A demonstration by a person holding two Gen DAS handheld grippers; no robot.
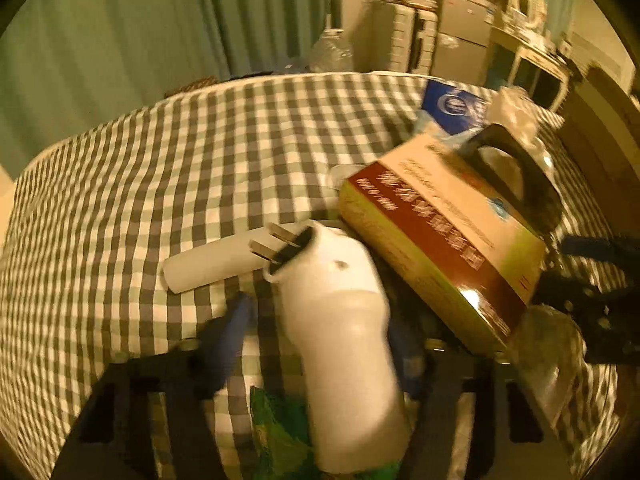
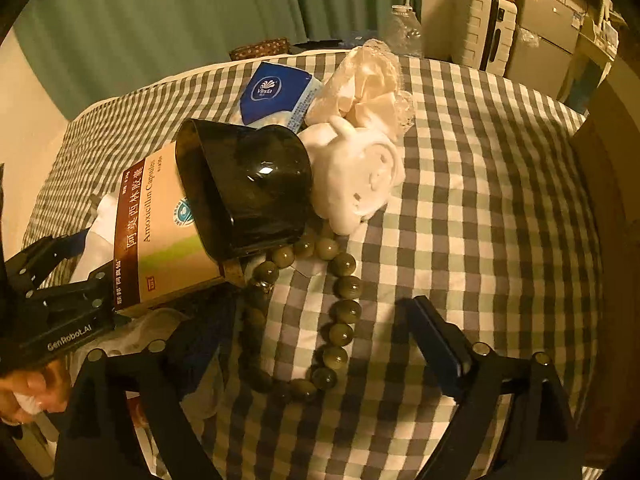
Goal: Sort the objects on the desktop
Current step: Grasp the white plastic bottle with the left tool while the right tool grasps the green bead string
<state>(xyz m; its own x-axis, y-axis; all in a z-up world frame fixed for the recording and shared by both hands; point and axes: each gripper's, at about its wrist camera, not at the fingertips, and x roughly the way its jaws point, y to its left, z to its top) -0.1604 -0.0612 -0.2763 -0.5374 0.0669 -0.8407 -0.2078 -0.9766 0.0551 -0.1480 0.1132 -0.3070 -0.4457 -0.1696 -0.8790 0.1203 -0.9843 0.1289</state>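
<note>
So the thing I'm on right now is the white plug adapter [image 1: 340, 320], the chunky one with two flat prongs sticking out the far end. It sits between the fingers of my left gripper [image 1: 324, 344], low in the left wrist view. The jaws look closed in on its sides, though the frame is blurry and one finger is mostly hidden behind it, so I'd call it a grip but not swear by it. My guess is I'm at the pick-up step for this one.

Just past its prongs lies a white tube [image 1: 212, 262] on the checked cloth [image 1: 160, 160]. Right beside it is the medicine box [image 2: 168, 236], which reads "Amoxicillin Capsules" plus Chinese characters, with a dark cup [image 2: 252, 184] tipped over on top.

My right gripper [image 2: 320, 344] is spread wide and holding nothing, hovering over the green bead bracelet [image 2: 332, 320], which lies between its fingers. Next move there, I reckon: settle lower and close on the beads without snagging the cloth.

Further back there's a blue "Vinda" tissue pack [image 2: 276, 92], and the other gripper's body says "GenRobot.AI".
</note>
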